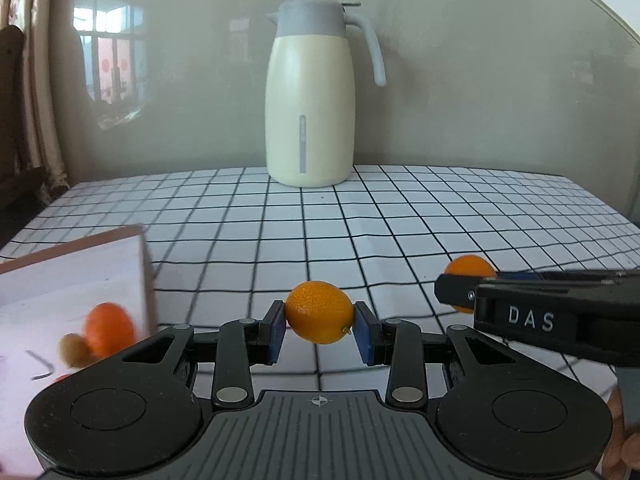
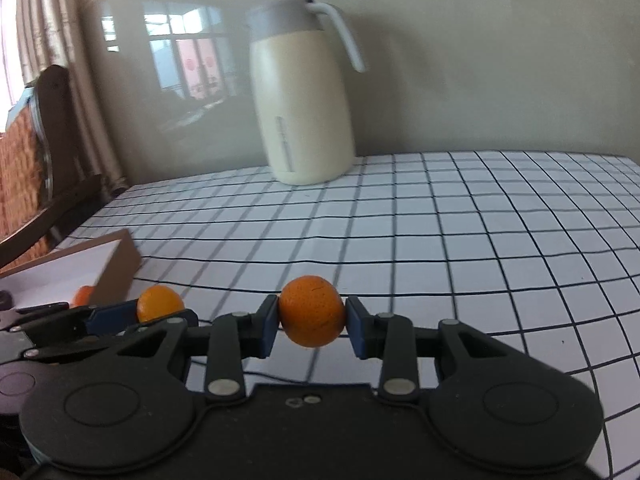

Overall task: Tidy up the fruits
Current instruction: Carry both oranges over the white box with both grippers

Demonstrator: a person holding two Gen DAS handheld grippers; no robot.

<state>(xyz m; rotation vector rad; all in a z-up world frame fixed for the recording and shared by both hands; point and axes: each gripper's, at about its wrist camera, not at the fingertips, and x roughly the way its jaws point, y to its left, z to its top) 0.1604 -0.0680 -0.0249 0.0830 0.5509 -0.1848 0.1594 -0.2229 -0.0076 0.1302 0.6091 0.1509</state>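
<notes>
Left wrist view: left gripper (image 1: 319, 330) is clamped on an oval orange (image 1: 319, 312), clear of the checked tablecloth (image 1: 440, 216). Right gripper (image 2: 311, 326) pinches a round orange (image 2: 311, 311) likewise. Risk: smooth peel may slip from narrow pads, or grippers collide, being close together. Box (image 1: 72, 280) with fruit lies left; jug (image 1: 310, 96) stands well behind, no obstruction.
</notes>
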